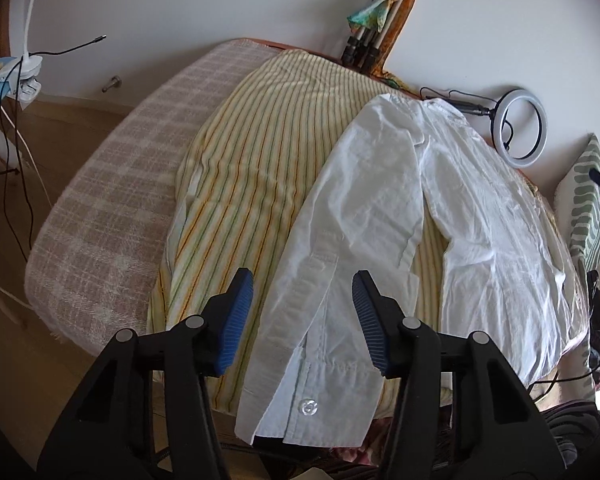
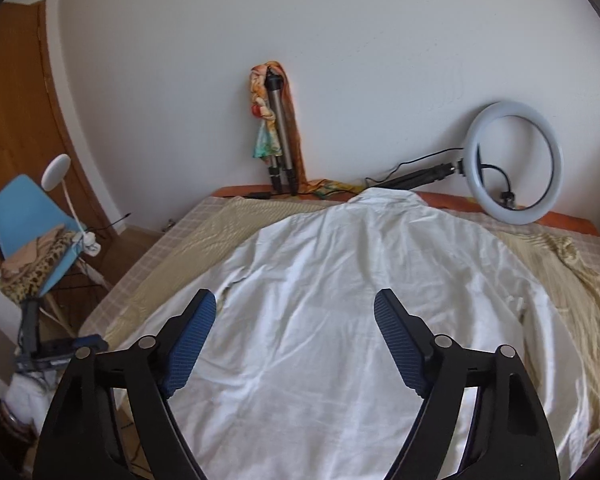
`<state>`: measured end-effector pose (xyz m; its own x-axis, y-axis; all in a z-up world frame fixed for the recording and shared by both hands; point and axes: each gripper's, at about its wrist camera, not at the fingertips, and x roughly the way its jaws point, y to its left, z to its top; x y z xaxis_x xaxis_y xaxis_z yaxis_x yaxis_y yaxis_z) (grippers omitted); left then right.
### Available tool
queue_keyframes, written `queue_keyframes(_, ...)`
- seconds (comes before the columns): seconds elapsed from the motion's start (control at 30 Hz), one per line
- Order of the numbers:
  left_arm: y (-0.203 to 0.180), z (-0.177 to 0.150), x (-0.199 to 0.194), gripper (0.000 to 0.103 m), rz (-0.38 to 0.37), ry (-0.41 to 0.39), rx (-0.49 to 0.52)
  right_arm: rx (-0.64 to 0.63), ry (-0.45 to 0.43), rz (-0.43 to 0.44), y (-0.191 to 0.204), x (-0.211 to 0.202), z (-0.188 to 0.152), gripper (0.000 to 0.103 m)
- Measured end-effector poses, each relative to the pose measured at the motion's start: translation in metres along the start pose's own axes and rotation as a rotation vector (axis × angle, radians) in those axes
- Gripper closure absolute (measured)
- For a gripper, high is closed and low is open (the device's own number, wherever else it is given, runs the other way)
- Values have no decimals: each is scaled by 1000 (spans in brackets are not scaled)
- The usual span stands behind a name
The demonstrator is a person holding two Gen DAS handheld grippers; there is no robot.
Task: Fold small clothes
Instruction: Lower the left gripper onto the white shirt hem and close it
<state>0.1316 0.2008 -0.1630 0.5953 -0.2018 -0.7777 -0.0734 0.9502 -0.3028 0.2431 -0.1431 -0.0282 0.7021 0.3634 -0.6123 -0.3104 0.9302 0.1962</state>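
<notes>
A white long-sleeved shirt lies spread back-up on a yellow striped sheet on the bed, collar toward the wall. Its left sleeve runs toward me, and the buttoned cuff hangs at the bed's near edge. My left gripper is open, its blue pads either side of that sleeve just above the cuff, not gripping it. In the right wrist view the shirt's back fills the middle. My right gripper is open and empty above the shirt's lower back.
A plaid blanket covers the bed's left side. A ring light and a tripod with a scarf lean on the wall behind the bed. A blue chair with clothes and a white lamp stand left. A striped pillow lies right.
</notes>
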Motion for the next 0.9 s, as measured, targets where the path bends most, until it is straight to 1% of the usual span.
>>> queue_keyframes(0.07,2,-4,8,50,-7,21,-2,3,28,29,9,17,7,39)
queue_keyframes(0.1,3,-5,12,53,-8,31,-5,5,43,47,12,25,9,41)
queue_keyframes(0.13,3,-5,16,58,-6,41,-5,6,58,62,15,33,10,43)
queue_keyframes(0.23,6,-6,26,62,3,54,-13,17,102,92,22,56,11,44)
queue_keyframes(0.27,6,-6,26,66,1,42,-14,27,117,103,23,62,10,48)
queue_keyframes(0.3,6,-5,27,70,2,38,-12,40,135,116,23,69,8,50)
queue_keyframes(0.33,6,-5,28,86,-1,35,-10,54,152,131,23,75,6,55)
queue_keyframes(0.37,6,-4,28,94,-6,26,-14,66,166,144,24,81,4,58)
queue_keyframes(0.43,6,-2,26,99,-22,0,-19,77,187,152,23,89,-2,58)
queue_keyframes(0.57,-6,2,10,102,-71,-66,-6,69,219,135,20,100,-10,58)
queue_keyframes(0.7,-37,9,-10,102,-141,-134,39,77,237,140,11,106,-10,58)
queue_keyframes(0.77,-61,12,-17,102,-165,-158,98,87,240,144,7,109,-8,58)
queue_keyframes(0.83,-87,13,-18,102,-205,-156,166,95,249,153,2,114,-8,58)
queue_keyframes(0.9,-116,11,-17,102,-224,-145,252,98,263,159,-1,120,-7,58)
